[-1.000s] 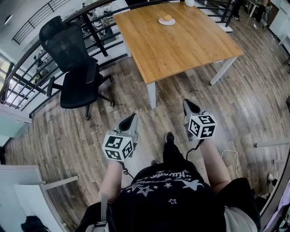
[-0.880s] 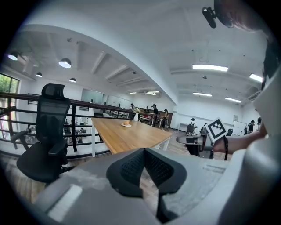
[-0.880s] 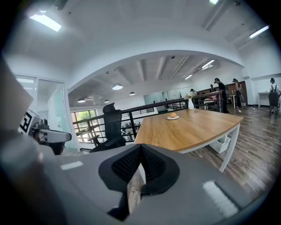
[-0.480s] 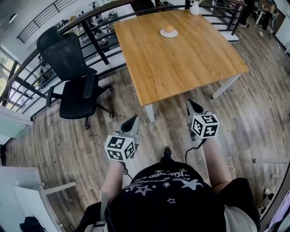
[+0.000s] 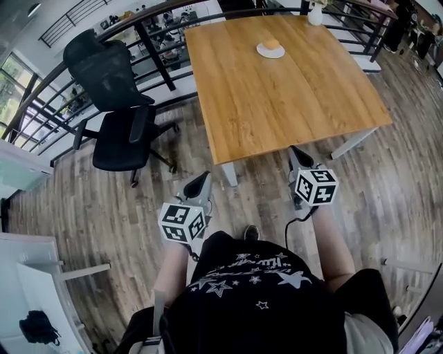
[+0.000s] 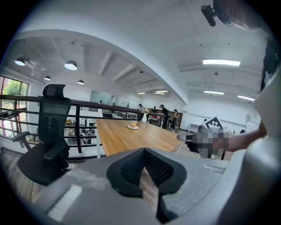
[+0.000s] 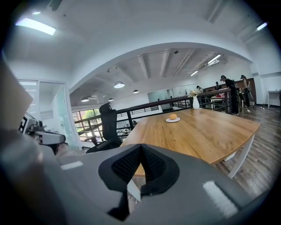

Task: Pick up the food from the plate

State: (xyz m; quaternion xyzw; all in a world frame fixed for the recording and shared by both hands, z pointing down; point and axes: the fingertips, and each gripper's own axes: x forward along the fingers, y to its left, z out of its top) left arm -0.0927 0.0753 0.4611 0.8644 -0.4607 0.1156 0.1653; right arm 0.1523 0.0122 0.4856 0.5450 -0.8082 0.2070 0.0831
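An orange round piece of food (image 5: 273,44) lies on a small white plate (image 5: 264,51) at the far side of the wooden table (image 5: 277,104). Both grippers hang over the floor, short of the table's near edge. My left gripper (image 5: 203,178) is shut and holds nothing. My right gripper (image 5: 296,152) is shut too and empty, its tip close to the table's front edge. The left gripper view shows the food (image 6: 133,124) far ahead beyond the shut pads (image 6: 131,165). In the right gripper view the food (image 7: 173,116) sits on its plate (image 7: 168,120) far across the tabletop.
A black office chair (image 5: 118,104) stands left of the table by a black railing (image 5: 149,41). A white vase (image 5: 315,14) stands at the table's far edge. White table legs (image 5: 230,173) reach the wooden floor. People stand far off behind the table (image 7: 230,90).
The person has walked forward, so the table and plate lie nearer and more to the right in view. Both grippers stay shut and have come up to the table's near edge.
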